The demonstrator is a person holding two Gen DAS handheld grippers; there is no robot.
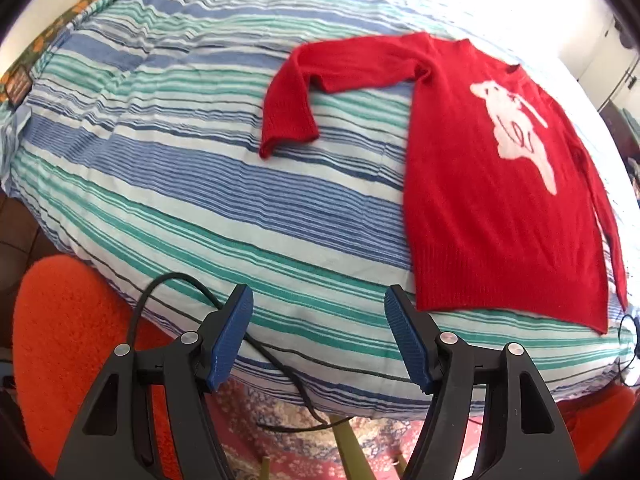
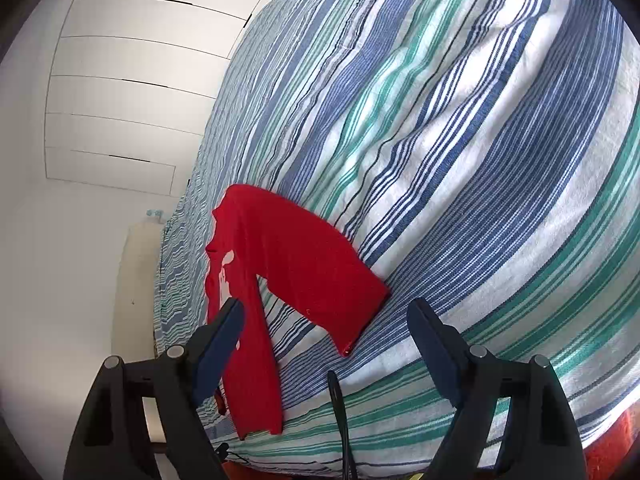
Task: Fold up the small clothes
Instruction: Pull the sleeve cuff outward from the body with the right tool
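Left tongs (image 1: 318,334): jaws spread wide, nothing between them, poised over the near edge of the striped bed (image 1: 160,168), clear of the fabric. Right tongs (image 2: 326,334): jaws wide apart, empty, touching nothing. Red sweater (image 1: 500,184) lies flat on the bed, front up, one sleeve bent outward.

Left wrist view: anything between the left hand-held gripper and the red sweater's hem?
Only bare striped bedspread and a black cable lie between the open left hand-held gripper and the red sweater.
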